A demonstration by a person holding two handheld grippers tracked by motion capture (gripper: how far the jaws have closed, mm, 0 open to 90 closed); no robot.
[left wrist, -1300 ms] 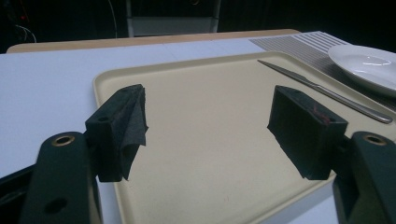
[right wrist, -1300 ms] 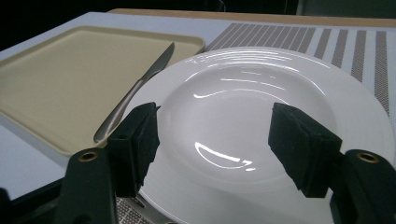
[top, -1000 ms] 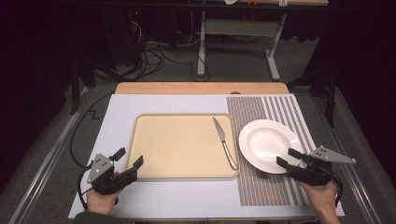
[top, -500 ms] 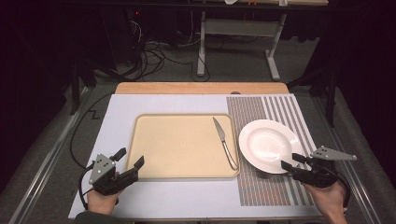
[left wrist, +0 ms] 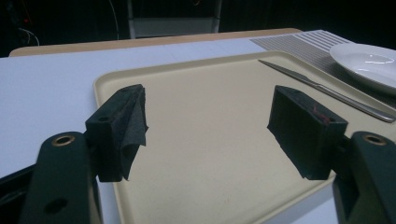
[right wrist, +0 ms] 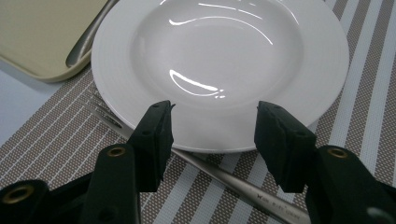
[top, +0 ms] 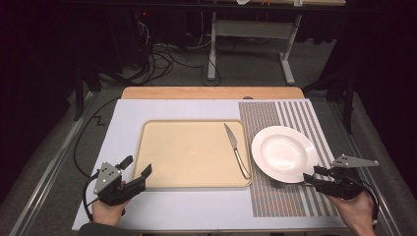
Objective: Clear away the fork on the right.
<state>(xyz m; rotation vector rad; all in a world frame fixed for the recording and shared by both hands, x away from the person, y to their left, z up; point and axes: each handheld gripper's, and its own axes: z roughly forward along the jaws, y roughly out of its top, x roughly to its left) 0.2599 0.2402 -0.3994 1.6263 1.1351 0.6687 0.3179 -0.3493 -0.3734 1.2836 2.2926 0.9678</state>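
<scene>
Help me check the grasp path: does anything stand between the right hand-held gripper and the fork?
Nothing visible does. The right hand-held gripper has just been closing its jaws, nothing between them; the fork lies bare on the striped mat below them, beside the plate.

In the high view the tabletop (top: pixel 147 216) is evenly lit from above, while the room behind it sinks into near black and only a few cables and a metal frame show. The picture is soft and somewhat grainy, and shadows under the things are faint.

In the right gripper view the white plate (right wrist: pixel 219 60) throws back curved streaks of glare from overhead lamps, and its lower rim casts a dim shadow on the striped mat (right wrist: pixel 364 116). The near parts of the hand-held gripper (right wrist: pixel 215 140) are dark and slightly blurred.

The left gripper view is dimmer. The tray (left wrist: pixel 205 140) looks flat and matte, the background goes black, and the far edges are soft.
</scene>
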